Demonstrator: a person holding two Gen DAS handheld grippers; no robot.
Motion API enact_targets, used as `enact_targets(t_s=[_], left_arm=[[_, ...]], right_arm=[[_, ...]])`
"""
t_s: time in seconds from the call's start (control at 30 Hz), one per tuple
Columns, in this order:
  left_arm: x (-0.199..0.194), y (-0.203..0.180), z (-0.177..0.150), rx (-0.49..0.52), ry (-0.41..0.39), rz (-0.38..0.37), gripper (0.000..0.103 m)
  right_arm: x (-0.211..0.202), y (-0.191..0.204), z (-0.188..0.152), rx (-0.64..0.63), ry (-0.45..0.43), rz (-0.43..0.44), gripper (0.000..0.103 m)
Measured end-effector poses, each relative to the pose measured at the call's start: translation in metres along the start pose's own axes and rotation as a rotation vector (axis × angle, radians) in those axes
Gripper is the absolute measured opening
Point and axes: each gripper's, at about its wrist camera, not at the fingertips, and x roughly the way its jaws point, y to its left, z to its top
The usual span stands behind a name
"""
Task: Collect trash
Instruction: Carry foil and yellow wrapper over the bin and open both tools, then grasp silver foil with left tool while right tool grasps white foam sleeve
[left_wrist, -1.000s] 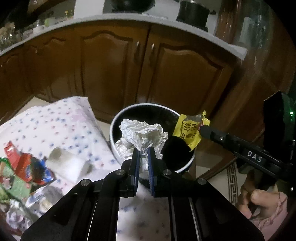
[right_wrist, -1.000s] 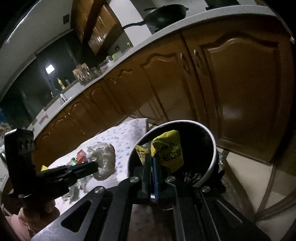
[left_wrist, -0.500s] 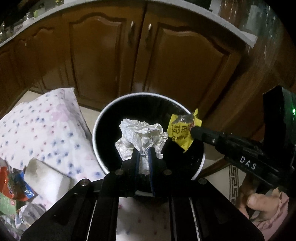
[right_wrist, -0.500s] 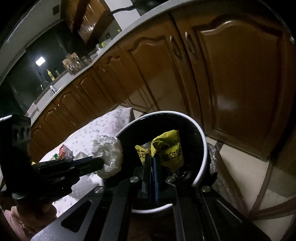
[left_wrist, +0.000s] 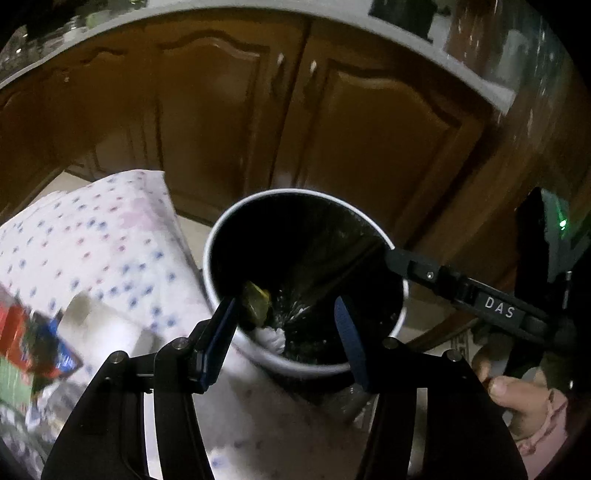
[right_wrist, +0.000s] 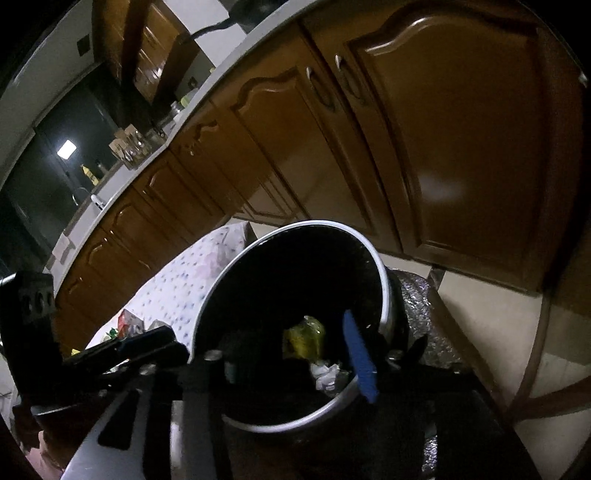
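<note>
A round bin with a white rim and a black inside stands beside the table; the right wrist view shows its rim too. My left gripper is open and empty above the bin's near side. My right gripper is open and empty over the bin; it also shows in the left wrist view, reaching in from the right. The yellow wrapper and the crumpled white paper lie inside the bin.
The table carries a white dotted cloth with more trash at its left: a red and blue wrapper and a white lump. Brown cabinet doors stand behind the bin. A silver mat lies under the bin.
Both grippers have opened. The white paper and the yellow wrapper have dropped from them into the bin.
</note>
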Motion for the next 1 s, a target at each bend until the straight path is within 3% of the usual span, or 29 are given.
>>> enact_targets(t_s=[0.07, 0.13, 0.23, 0.43, 0.53, 0.7, 1.0], left_arm=[[-0.016, 0.007, -0.010, -0.028, -0.035, 0.015, 0.061], [-0.035, 0.015, -0.023, -0.074, -0.092, 0.046, 0.062], [-0.057, 0.027, -0.042, -0.115, -0.132, 0.061, 0.062], [-0.088, 0.051, -0.082, -0.163, -0.150, 0.114, 0.063], [-0.100, 0.066, -0.102, -0.192, -0.155, 0.150, 0.063], [-0.118, 0.085, -0.130, -0.236, -0.158, 0.196, 0.063], [-0.143, 0.121, -0.165, -0.310, -0.168, 0.275, 0.063]], right_arm=[[-0.007, 0.008, -0.007, -0.012, -0.015, 0.004, 0.054], [-0.015, 0.017, -0.015, -0.027, -0.040, 0.010, 0.065], [-0.023, 0.038, -0.034, -0.071, -0.075, 0.020, 0.073], [-0.028, 0.078, -0.069, -0.150, -0.072, 0.038, 0.073], [-0.028, 0.093, -0.083, -0.173, -0.071, 0.047, 0.081], [-0.024, 0.114, -0.106, -0.202, -0.047, 0.054, 0.082], [-0.014, 0.139, -0.123, -0.246, -0.003, 0.074, 0.082]])
